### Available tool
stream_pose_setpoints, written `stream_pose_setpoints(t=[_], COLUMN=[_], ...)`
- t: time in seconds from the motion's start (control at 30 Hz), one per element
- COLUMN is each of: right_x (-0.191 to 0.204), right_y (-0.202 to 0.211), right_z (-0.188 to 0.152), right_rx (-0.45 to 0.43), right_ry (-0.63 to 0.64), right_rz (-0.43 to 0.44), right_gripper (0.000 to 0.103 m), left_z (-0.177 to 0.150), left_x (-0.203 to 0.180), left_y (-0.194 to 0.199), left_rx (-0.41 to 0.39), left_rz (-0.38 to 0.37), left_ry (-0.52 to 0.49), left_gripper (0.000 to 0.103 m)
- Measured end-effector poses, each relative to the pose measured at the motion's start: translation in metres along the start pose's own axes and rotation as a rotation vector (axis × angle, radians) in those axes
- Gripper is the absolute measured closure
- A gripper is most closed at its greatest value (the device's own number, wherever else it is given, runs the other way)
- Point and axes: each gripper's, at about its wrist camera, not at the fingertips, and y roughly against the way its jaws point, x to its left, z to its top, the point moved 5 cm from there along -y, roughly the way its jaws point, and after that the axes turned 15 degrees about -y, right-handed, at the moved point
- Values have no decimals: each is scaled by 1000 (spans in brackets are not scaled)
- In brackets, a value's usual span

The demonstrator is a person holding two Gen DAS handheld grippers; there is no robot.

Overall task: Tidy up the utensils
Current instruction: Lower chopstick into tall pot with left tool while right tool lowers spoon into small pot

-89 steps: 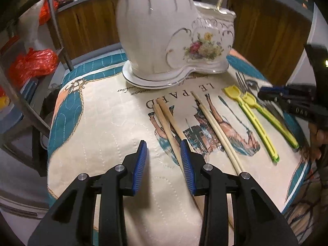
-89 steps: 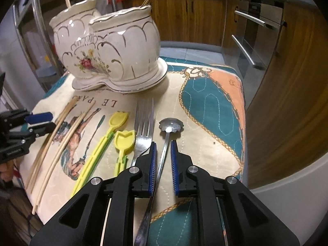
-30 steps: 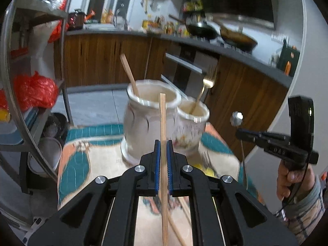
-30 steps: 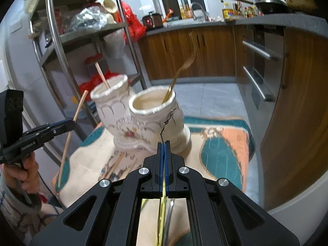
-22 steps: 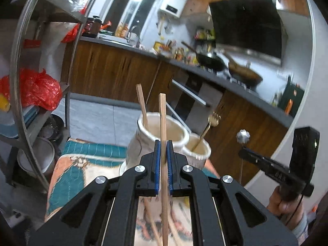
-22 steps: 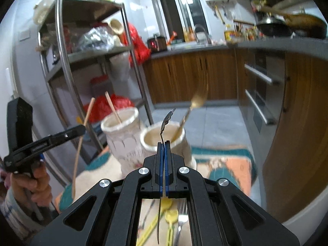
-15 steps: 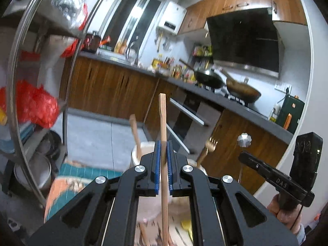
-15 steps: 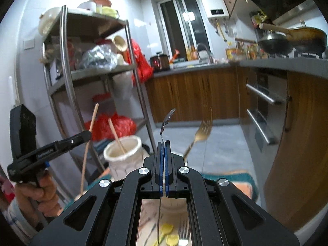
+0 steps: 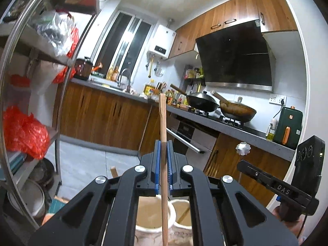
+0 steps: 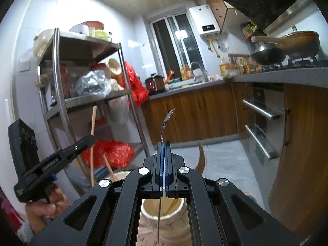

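Mid-task: left tongs (image 9: 162, 164) clamp a wooden chopstick (image 9: 163, 135) upright above the left jar (image 9: 152, 215); right tongs (image 10: 163, 163) pinch a metal spoon (image 10: 164, 135) above the right jar (image 10: 162, 211). Neither dropped in yet.

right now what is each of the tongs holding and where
Left tongs: wooden chopstick, clamped about mid-length. Right tongs: metal spoon, clamped on its handle.

Below us we glimpse only slivers of the table's printed cloth (image 10: 144, 239), and the white ceramic holder (image 10: 149, 219) stands on it. Far left, the metal rack (image 10: 86, 100) carries plastic bags (image 10: 92, 86) and bowls (image 10: 86, 27) on its shelves. Far right, the grey counter (image 10: 287, 75) bears two pans (image 10: 268, 56).
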Motion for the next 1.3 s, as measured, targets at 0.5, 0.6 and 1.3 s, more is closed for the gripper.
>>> stream_pose_setpoints(t=[0.5,0.6,1.3], right_x=[12,9,4], right_y=[-26,-36,-45], right_z=[4,-2,-57], right_rx=[-116,-114,65], right_ry=[46,69,157], right_rz=[-37,-66,-157], right_gripper=[101,101,101], left_z=[15,8,-65], left_x=[15,11,-18], left_y=[-19,-26,-9], left_rx=[-135,-119,104], left_rz=[96,108,129], left_ry=[-3,-36,-151], left_gripper=[97,97,97])
